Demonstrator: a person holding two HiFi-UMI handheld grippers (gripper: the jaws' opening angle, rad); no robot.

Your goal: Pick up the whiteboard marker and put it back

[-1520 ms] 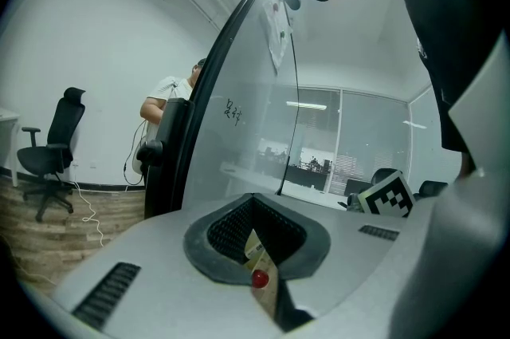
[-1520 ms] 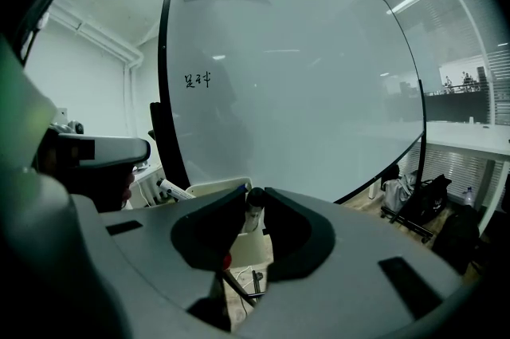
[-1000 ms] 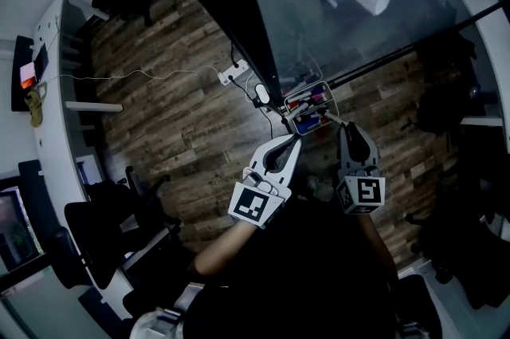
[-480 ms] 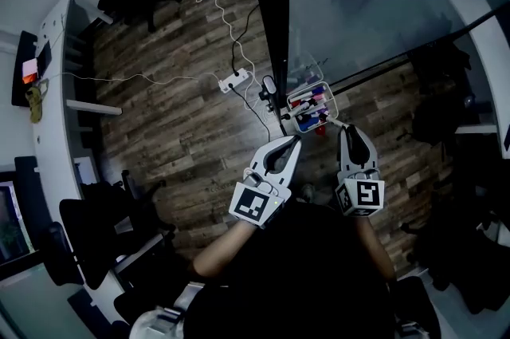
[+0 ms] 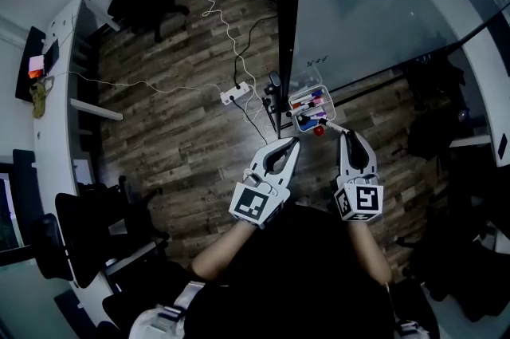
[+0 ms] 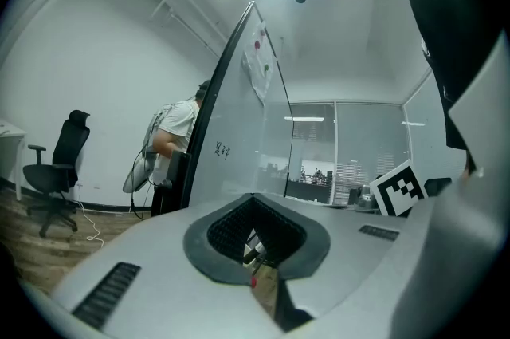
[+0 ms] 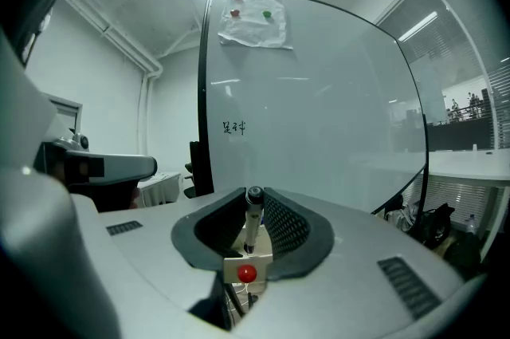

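Right gripper [image 5: 343, 135] jaws clamp the whiteboard marker [image 7: 252, 222] upright, just beside the marker tray [image 5: 292, 106]. Left gripper [image 5: 296, 140] jaws closed, empty.

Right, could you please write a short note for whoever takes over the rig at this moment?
Left gripper: shut, empty, beside the right one.
Right gripper: shut on the whiteboard marker, held close to the marker basket at the whiteboard's lower edge.
Done: marker picked up.
To do: put it back in the basket and let go.
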